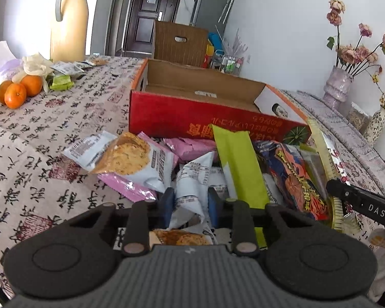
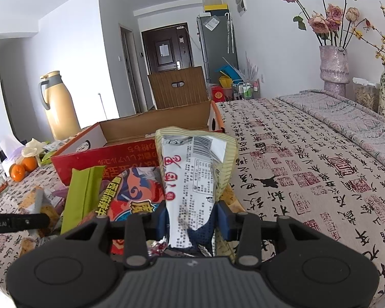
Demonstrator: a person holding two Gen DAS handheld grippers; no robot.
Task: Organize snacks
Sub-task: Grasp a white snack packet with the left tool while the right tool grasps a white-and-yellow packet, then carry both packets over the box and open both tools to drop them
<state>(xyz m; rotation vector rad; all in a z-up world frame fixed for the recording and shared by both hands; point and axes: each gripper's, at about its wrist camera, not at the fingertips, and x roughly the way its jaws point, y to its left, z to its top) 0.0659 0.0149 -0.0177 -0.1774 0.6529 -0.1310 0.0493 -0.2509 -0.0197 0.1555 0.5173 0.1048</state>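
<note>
Both grippers had a grip: left gripper (image 1: pixel 190 202) pinched a white crinkled packet (image 1: pixel 192 192), right gripper (image 2: pixel 192 218) a silver striped pouch (image 2: pixel 192 179); open red cardboard box (image 1: pixel 192 113) at mid-frame looked empty (heap unsorted).

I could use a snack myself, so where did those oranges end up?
The oranges sit at the far left of the table in the left wrist view, beside white gloves, in front of the tall cream thermos jug.

table (image 2: pixel 308 159) w/ calligraphy-print cloth | open red carton (image 1: pixel 192 113) mid-table | snack packets (image 1: pixel 141 161) piled right in front of carton | oranges (image 1: pixel 18 91), cream thermos jug (image 1: pixel 69 23) off to carton's left | vases (image 2: pixel 333 69) far right
</note>
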